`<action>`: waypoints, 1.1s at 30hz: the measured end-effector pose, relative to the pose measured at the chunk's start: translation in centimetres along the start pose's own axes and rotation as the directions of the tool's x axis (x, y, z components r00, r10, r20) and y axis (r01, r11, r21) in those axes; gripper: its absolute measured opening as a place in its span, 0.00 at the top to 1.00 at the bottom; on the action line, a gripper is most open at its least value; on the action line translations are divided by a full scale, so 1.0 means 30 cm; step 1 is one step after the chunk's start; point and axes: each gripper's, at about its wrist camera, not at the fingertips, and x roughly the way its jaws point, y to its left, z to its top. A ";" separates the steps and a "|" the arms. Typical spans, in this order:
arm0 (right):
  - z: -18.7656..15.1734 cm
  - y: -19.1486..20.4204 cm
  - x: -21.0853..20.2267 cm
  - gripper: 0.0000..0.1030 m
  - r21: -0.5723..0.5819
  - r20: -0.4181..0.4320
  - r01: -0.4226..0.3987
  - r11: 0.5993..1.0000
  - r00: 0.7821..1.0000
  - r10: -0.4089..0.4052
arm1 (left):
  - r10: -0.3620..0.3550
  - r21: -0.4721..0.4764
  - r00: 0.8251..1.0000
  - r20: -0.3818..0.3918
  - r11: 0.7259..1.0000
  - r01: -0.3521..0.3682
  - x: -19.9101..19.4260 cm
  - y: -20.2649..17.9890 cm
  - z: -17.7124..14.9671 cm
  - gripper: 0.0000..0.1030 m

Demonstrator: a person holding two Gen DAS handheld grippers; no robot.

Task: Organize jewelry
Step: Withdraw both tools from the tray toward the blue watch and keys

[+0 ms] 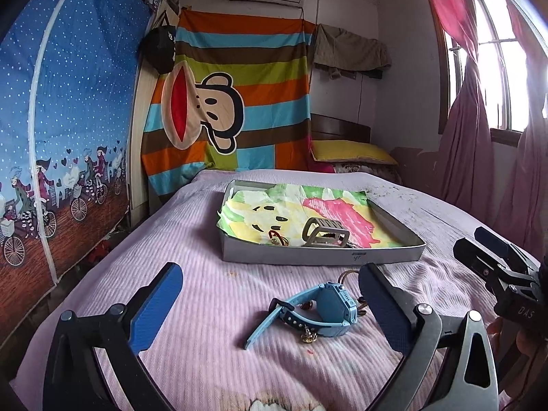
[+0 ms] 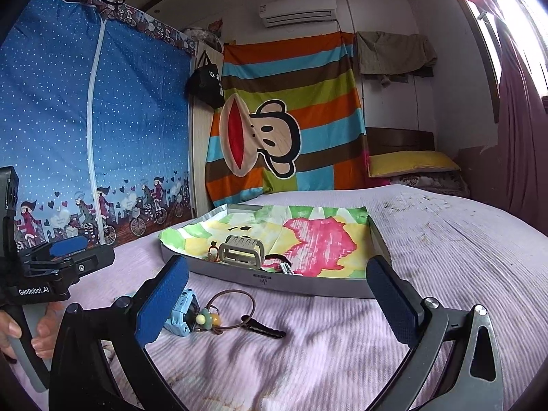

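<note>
A light blue watch lies on the pink bedspread between my left gripper's open blue pads, near the right pad. My left gripper is open and empty. In the right wrist view the watch lies beside my right gripper's left pad, next to a brown cord loop with beads and a dark key. My right gripper is open and empty. A shallow grey tray lined with painted paper holds a beige watch band and small trinkets.
The tray also shows in the right wrist view, just beyond the cord loop. A yellow pillow lies at the bed's far end. A blue wardrobe cover stands left; pink curtains hang right.
</note>
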 end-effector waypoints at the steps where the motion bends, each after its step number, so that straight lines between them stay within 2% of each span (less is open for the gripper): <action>1: -0.005 -0.001 -0.004 0.01 -0.005 0.000 0.002 1.000 1.000 -0.002 | -0.001 -0.001 1.000 -0.005 1.000 0.001 -0.002 0.002 -0.007 0.00; 16: -0.068 0.011 0.004 0.01 -0.067 -0.062 -0.001 0.998 0.998 -0.004 | -0.026 -0.039 0.991 -0.129 0.999 0.021 0.054 0.035 -0.067 0.00; 25: -0.099 0.008 0.052 0.01 -0.069 -0.139 -0.003 0.998 0.990 -0.007 | -0.026 -0.018 0.985 -0.169 1.000 0.024 0.074 0.032 -0.075 0.00; 33: -0.124 -0.011 0.109 0.01 -0.042 -0.220 -0.024 0.999 0.975 0.014 | -0.044 -0.012 0.985 -0.167 0.999 0.043 0.051 0.018 -0.083 0.00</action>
